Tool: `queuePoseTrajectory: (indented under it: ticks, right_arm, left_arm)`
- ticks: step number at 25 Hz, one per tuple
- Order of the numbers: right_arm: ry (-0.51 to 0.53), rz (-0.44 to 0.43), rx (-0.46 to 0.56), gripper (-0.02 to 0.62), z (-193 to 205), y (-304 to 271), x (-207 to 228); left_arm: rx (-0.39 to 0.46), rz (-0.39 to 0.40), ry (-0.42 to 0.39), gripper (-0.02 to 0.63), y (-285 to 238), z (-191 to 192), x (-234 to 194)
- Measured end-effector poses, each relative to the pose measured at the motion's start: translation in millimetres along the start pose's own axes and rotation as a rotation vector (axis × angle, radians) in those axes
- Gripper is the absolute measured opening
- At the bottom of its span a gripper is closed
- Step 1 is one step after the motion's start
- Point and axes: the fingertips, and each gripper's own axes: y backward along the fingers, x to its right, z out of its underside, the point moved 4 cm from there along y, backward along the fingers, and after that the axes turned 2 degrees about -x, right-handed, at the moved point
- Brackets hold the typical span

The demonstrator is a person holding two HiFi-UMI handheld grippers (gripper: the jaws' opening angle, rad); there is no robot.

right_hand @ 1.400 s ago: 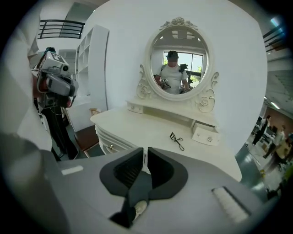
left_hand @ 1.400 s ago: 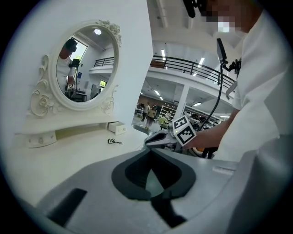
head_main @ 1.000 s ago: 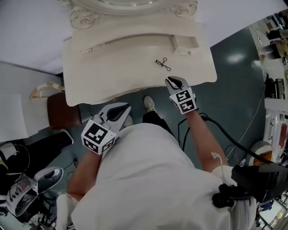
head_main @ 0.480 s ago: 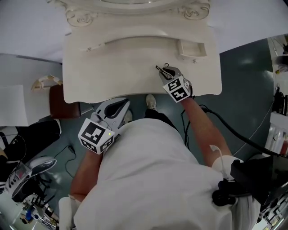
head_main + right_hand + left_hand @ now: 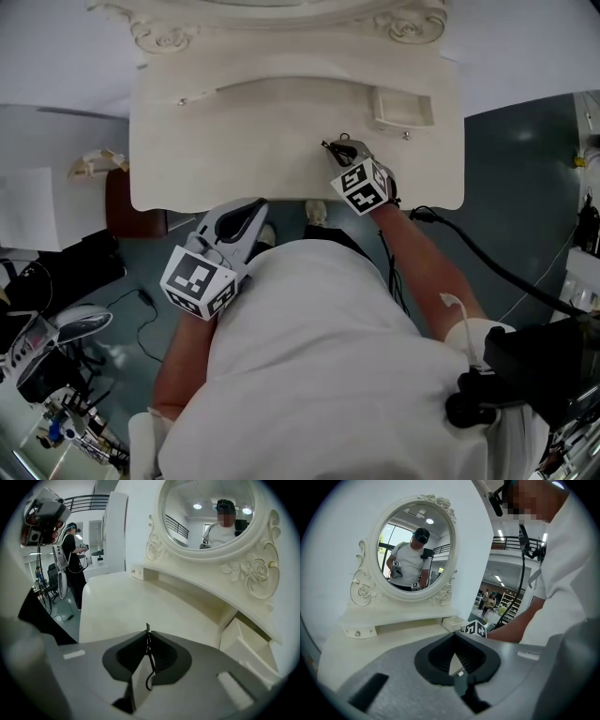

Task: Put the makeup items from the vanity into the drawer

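Thin black wire makeup item (image 5: 148,663): a slender looped piece, pinched upright in the right gripper (image 5: 340,150). Its tip pokes out just beyond the jaw ends. The right gripper view shows the two dark pads (image 5: 161,656) pressed together on the wire, with its curled lower end hanging in the gap behind them. In the head view the gripper sits low over the cream-white vanity top (image 5: 225,159), towards its right front. Whether the wire has left the surface cannot be told. The grip is taken near the item's top, probably because so thin an object offers nothing else to clamp.

The small open cream drawer (image 5: 403,108) lies just beyond and to the right of the gripper, below the carved oval mirror frame (image 5: 255,573). It appears empty. The pick-up seems complete, and a short carry to the drawer remains.

The left gripper (image 5: 255,208) is held off the vanity's front edge, close to the person's white shirt (image 5: 319,375). Its jaws meet at the tips on nothing, and it is evidently parked clear of the working hand. A slip of the wire between the pads is the main risk.
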Motion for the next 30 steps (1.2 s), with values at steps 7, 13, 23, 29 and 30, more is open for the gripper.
queuePoseTrajectory:
  ticks: [7, 13, 23, 29, 30]
  right_arm:
    - [0.034, -0.054, 0.04, 0.015, -12.5, 30.8, -2.1]
    - [0.056, -0.055, 0.066, 0.014, -22.7, 70.4, 13.8]
    - [0.07, 0.007, 0.054, 0.014, -28.4, 113.3, 82.3]
    - [0.08, 0.053, 0.022, 0.014, -18.5, 116.9, 127.5]
    - [0.075, 0.056, 0.016, 0.014, -16.4, 115.8, 133.7]
  left_arm:
    - [0.016, 0.015, -0.017, 0.0, -16.3, -10.5, 5.8]
    - [0.02, 0.059, -0.037, 0.0, -33.3, -16.8, 13.4]
    - [0.026, 0.119, -0.075, 0.0, -53.7, -35.9, 12.9]
    - [0.026, 0.111, -0.083, 0.0, -55.1, -41.3, 7.2]
    - [0.025, 0.107, -0.082, 0.0, -54.9, -41.5, 5.8]
